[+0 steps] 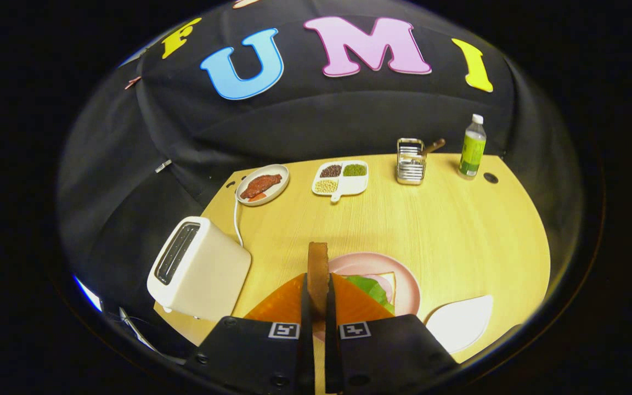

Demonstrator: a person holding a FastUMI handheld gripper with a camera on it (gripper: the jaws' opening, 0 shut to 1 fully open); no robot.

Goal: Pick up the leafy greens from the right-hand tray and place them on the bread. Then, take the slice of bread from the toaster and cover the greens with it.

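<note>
You're on step two: hand-held gripper (318, 299) is clamped on the one bread slice (318, 271), held on edge above the pink plate (404, 277) at the bench's (458, 230) near edge. Greens (368, 286) already sit there on the bottom bread (389, 281). Next, judged: tip the slice flat and lower it over the greens.

Count, left to right: one toaster (198, 269), one meat dish (263, 185), one divided tray (340, 178), one rack (410, 161), one bottle (472, 148), one white tray (460, 322).

Along the far side of the desk (458, 219) we see a plate of meat (262, 185), a divided dish of beans (341, 178), a wire rack (410, 161) and a bottle (472, 147).
</note>
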